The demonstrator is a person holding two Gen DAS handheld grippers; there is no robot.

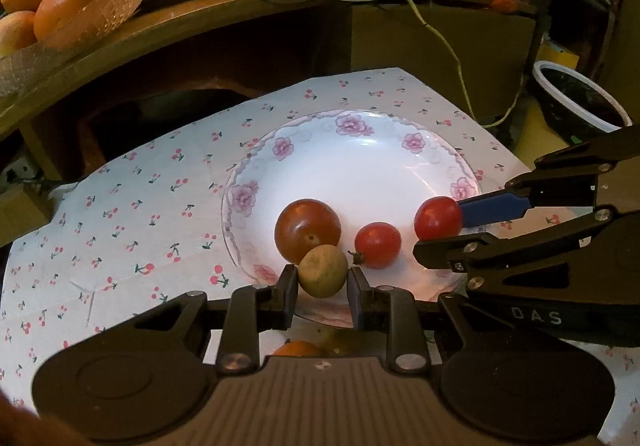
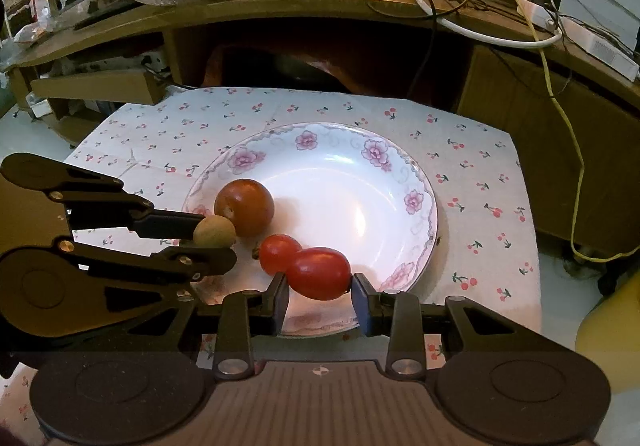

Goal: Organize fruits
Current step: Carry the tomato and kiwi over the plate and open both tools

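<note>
The left gripper [image 1: 322,277] is grasping a small green-brown fruit [image 1: 322,276] in its jaws, and the right gripper [image 2: 320,280] is grasping an oval red tomato [image 2: 319,273], both low over the flowered plate [image 2: 416,182]. Both fruits are round and smooth, so they are probably risking a slip or a bruise, and knocking the small tomato [image 2: 279,253] beside.

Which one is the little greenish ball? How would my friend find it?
Find the white flowered plate on the cherry-print cloth. At its near left edge, the left gripper has the small fruit between its fingers, touching the big brownish-red tomato. It is the only dull yellow-green one; the others are red.
</note>
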